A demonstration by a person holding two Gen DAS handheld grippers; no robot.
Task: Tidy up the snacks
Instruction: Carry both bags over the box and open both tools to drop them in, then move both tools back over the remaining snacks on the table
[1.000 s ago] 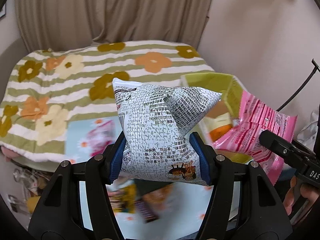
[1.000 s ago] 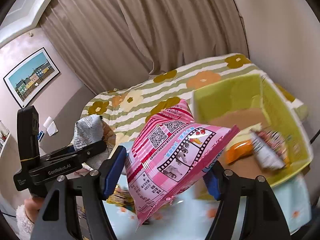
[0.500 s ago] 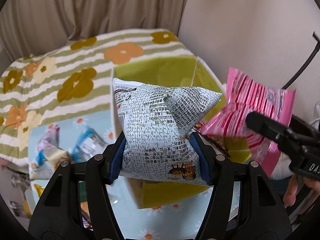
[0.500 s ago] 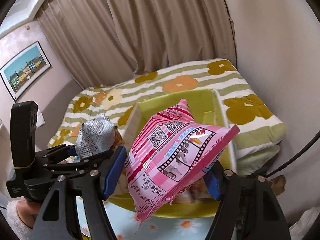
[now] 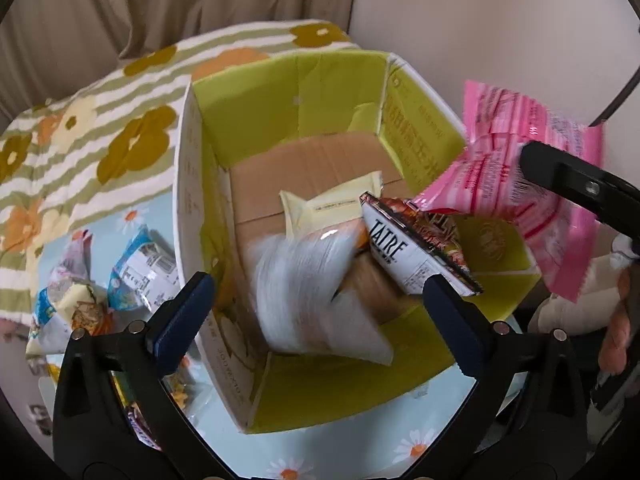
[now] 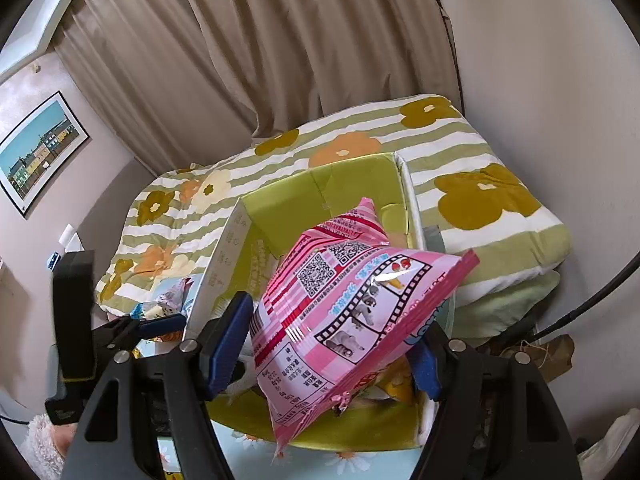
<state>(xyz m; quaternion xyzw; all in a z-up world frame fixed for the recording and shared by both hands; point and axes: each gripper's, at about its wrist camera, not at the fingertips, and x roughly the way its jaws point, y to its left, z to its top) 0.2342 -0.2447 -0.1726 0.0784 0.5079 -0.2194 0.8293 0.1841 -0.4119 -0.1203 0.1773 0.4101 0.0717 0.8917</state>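
Note:
My left gripper (image 5: 316, 286) hangs over the green-lined cardboard box (image 5: 296, 80), and its jaws are opening wide. The white printed snack bag (image 5: 296, 300) shows blurred below and between the fingers, free of both pads, inside the box. My right gripper (image 6: 332, 332) is shut on a pink snack bag (image 6: 352, 304), held above the box (image 6: 320, 192). In the left wrist view that pink bag (image 5: 508, 168) hangs over the box's right wall. A yellow packet (image 5: 332, 204) and a packet marked TATRE (image 5: 404, 256) lie in the box.
Several loose snack bags (image 5: 140, 268) lie on the daisy-print table left of the box. A striped flowered quilt (image 6: 480, 200) sits behind it, with a curtain and wall beyond. A black cable (image 6: 592, 304) runs at the right. A person's hand (image 5: 616, 340) holds the right gripper.
The left gripper has opened and let go of the white bag, which has dropped into the box. Both grippers came forward over the box. The pink bag stays gripped.

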